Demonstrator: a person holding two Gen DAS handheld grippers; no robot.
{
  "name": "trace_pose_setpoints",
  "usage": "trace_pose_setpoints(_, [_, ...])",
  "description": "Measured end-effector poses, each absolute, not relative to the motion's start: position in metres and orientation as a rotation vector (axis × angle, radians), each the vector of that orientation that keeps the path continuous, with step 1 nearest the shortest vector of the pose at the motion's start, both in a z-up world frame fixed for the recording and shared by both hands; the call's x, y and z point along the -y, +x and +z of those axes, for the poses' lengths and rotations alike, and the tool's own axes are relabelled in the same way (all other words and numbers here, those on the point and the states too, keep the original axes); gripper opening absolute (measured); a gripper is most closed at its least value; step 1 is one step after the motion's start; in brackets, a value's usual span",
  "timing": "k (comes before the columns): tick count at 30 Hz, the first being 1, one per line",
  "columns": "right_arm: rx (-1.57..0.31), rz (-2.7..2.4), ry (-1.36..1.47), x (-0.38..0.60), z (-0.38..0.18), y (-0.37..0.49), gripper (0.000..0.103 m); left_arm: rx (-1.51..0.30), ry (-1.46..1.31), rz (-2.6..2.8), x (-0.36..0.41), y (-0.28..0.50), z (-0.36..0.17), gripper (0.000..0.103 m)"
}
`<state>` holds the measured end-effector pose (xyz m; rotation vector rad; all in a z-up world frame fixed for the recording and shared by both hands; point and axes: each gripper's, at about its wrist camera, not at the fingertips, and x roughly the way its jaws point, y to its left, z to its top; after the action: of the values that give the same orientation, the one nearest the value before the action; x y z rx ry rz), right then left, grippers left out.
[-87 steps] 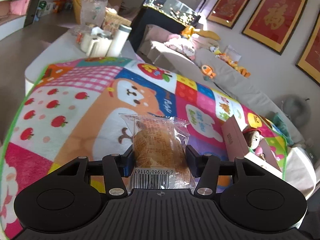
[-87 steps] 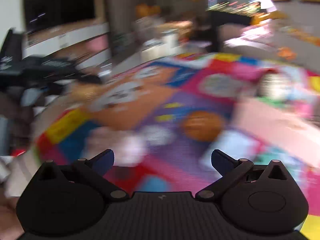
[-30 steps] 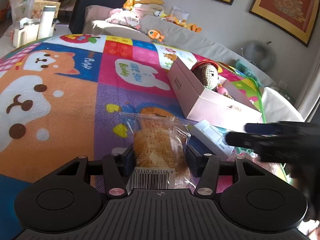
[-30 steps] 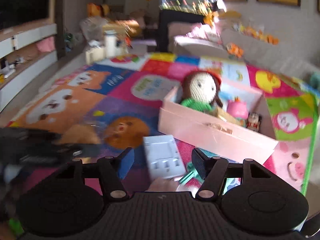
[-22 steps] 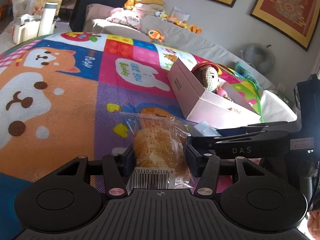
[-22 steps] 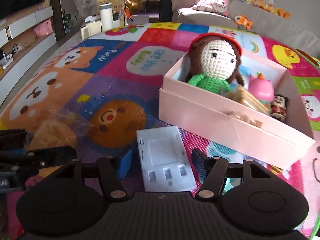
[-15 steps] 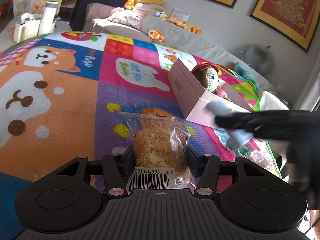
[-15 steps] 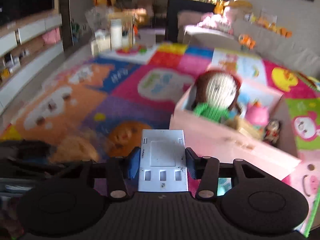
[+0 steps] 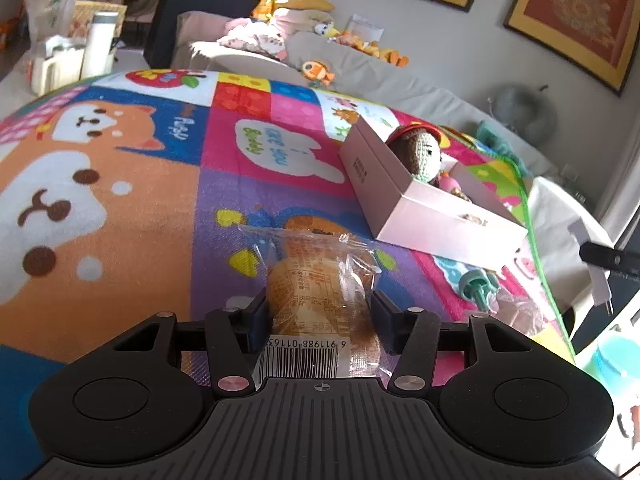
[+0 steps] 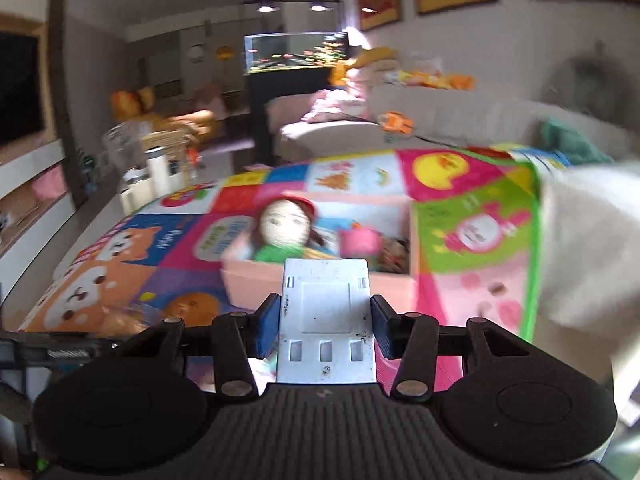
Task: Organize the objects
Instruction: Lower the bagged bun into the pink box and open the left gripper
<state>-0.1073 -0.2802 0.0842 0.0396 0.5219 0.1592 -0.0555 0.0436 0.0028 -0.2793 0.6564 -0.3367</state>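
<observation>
My left gripper point(image 9: 319, 312) pinches a crinkly clear-wrapped bun point(image 9: 320, 292) at lower centre; my right gripper point(image 10: 325, 318) clamps a flat white plastic adapter point(image 10: 326, 320), seemingly rigid through blur.

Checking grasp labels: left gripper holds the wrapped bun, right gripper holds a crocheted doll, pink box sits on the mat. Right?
One error: the right gripper holds a white power adapter, per the right wrist view. The crocheted doll sits in the pink box. Left gripper does hold the wrapped bun.
</observation>
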Motion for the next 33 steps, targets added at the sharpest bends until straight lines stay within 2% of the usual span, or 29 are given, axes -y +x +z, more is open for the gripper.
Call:
trace_pose_setpoints(3, [-0.523, 0.139, 0.066, 0.295, 0.070, -0.108, 0.047, -0.651, -0.290, -0.376, -0.034, -0.046, 0.024, 0.056])
trace_pose_setpoints(6, [-0.507, 0.147, 0.102, 0.305, 0.059, -0.104, 0.047, -0.565, -0.244, -0.444, -0.011, -0.029, 0.067, 0.056])
trace_pose_setpoints(9, [-0.496, 0.163, 0.166, 0.312, 0.049, -0.095, 0.047, -0.506, -0.211, -0.525, 0.028, 0.002, 0.106, 0.056])
trace_pose_setpoints(12, [-0.491, 0.162, 0.190, 0.316, 0.040, -0.093, 0.047, -0.511, -0.215, -0.605, 0.073, 0.039, 0.122, 0.057])
trace_pose_setpoints(16, [-0.490, 0.164, 0.180, 0.320, 0.034, -0.094, 0.047, -0.542, -0.221, -0.620, 0.130, 0.082, 0.108, 0.057])
trace_pose_setpoints(22, [-0.508, 0.145, 0.177, 0.328, 0.029, -0.094, 0.047, -0.776, -0.054, -0.527, 0.178, 0.117, 0.052, 0.057])
trace_pose_setpoints(26, [-0.526, 0.133, 0.176, 0.331, 0.026, -0.089, 0.047, -0.737, -0.061, -0.539, 0.164, 0.110, 0.054, 0.057])
trace_pose_setpoints(30, [-0.549, 0.121, 0.164, 0.326, 0.024, -0.080, 0.047, -0.515, -0.159, -0.524, 0.134, 0.096, 0.079, 0.056])
trace_pose_setpoints(33, [-0.564, 0.125, 0.150, 0.321, 0.024, -0.077, 0.047, -0.542, -0.184, -0.572, 0.123, 0.100, 0.087, 0.056])
